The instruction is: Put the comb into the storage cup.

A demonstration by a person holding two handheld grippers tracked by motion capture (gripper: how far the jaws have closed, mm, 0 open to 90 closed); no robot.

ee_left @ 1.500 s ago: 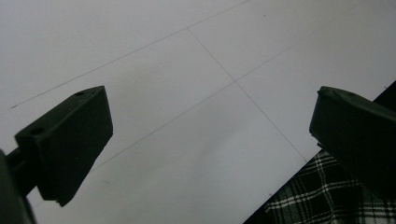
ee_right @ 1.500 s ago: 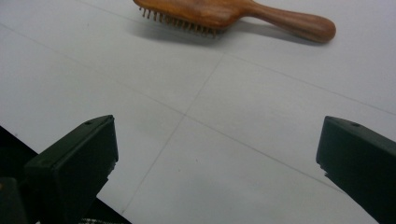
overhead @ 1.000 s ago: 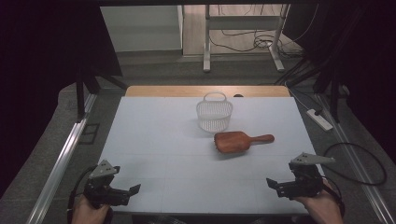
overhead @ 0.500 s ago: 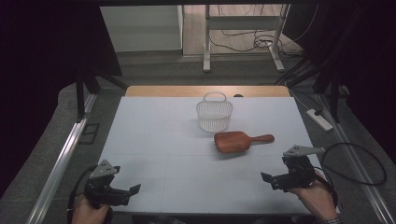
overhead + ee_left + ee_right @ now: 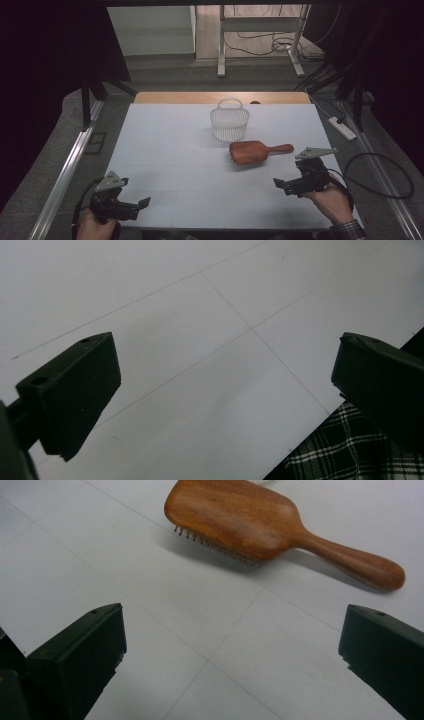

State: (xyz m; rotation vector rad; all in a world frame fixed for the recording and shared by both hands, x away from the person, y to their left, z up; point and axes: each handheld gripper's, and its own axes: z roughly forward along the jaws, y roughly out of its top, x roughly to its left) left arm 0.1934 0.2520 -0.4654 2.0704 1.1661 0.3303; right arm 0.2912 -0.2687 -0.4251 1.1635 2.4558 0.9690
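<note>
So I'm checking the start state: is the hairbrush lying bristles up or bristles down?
Bristles down. In the right gripper view the hairbrush shows its smooth wooden back, with bristle tips poking out beneath its near edge onto the table.

The left gripper (image 5: pixel 225 405) holds its jaws wide apart over the white table (image 5: pixel 210 310); plaid cloth (image 5: pixel 350 450) lies beyond the table's edge, lower right.

The hairbrush (image 5: pixel 240 517) is reddish-brown wood with a smooth, softly glossy finish and visible grain. Just beyond it, the basket (image 5: pixel 229 120) looks like white perforated plastic. The table (image 5: pixel 165 150) beneath the hairbrush is a matt, pale, smooth sheet with fine seams. Both grippers' jaws are matt black plastic.
</note>
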